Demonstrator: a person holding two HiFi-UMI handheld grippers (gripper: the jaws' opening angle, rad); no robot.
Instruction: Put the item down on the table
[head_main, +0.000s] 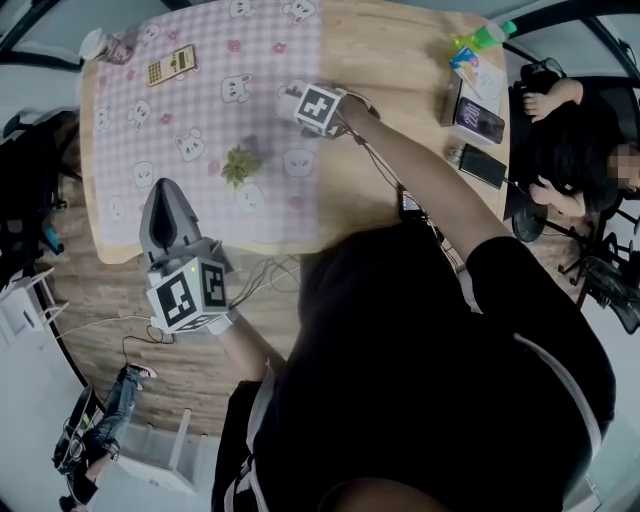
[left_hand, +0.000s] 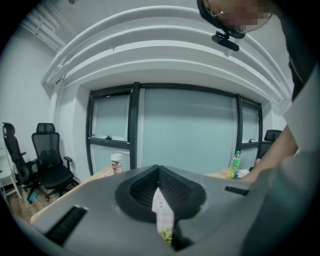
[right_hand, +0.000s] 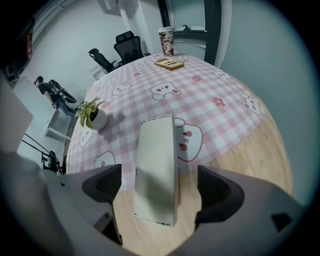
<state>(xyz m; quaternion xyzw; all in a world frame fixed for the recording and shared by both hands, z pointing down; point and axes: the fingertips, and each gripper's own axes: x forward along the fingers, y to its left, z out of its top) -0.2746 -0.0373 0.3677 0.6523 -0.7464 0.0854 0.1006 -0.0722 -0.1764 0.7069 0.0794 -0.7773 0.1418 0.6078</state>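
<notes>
Fingers of the right gripper (right_hand: 158, 187) gape clear of the box (right_hand: 156, 165), so it stands free on the counter (right_hand: 250, 150); left gripper (left_hand: 159, 170) fingers closed, empty.

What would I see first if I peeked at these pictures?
A pink checked tablecloth with cartoon animals covers the left part of the wooden table. A pale box stands at the cloth's edge, between the open right tongs, untouched. A little green plant sits mid-cloth.
</notes>
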